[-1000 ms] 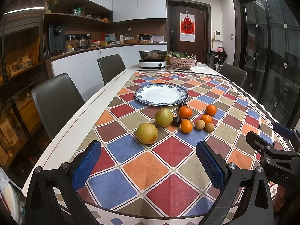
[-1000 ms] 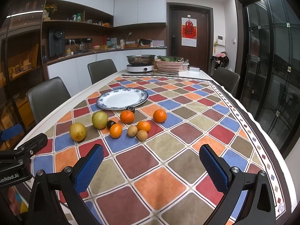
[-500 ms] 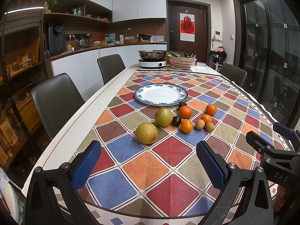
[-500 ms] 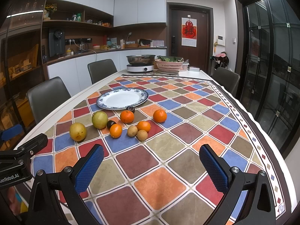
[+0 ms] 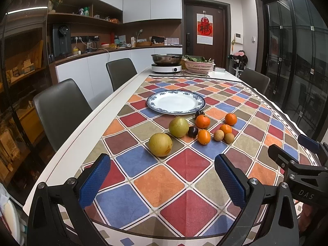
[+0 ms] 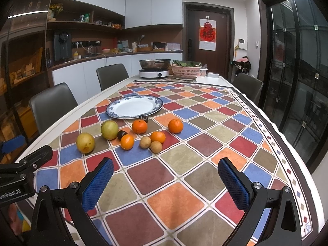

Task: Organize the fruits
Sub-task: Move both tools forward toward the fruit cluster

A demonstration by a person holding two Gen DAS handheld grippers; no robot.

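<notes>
Left wrist view: left gripper point(image 5: 162, 178) hangs low over the near end of the worktop point(image 5: 67, 153), jaws wide apart, nothing between them. Fruit sits loose on the checked cloth point(image 5: 160, 184) ahead — yellow pear-like fruit point(image 5: 160, 144) nearest, a greener one point(image 5: 178, 127) behind it, a dark plum point(image 5: 193, 131) touching that, then four oranges, e.g. the front one point(image 5: 204, 137), plus two small brown fruits point(image 5: 219, 135). Second dark fruit point(image 5: 199, 113) lies just beside the plate point(image 5: 175, 102), which is empty. Part of the right gripper shows at the frame's right edge.

Right wrist view: right gripper point(image 6: 165, 182) also low over the cloth, jaws apart and holding nothing. Same cluster sits ahead & to the left; the lone orange point(image 6: 175, 125) is closest to this side's line. Plate rim point(image 6: 114, 113) shows no fruit on it.

Step, as I read it: the very start — nothing picked, nothing on the plate. Next move prob. calls for one gripper to reach fwd, straddle a fruit with jaws either side, close gently (round things roll), then carry it to the plate; the big yellow fruit suits the left side, the lone orange the right
</notes>
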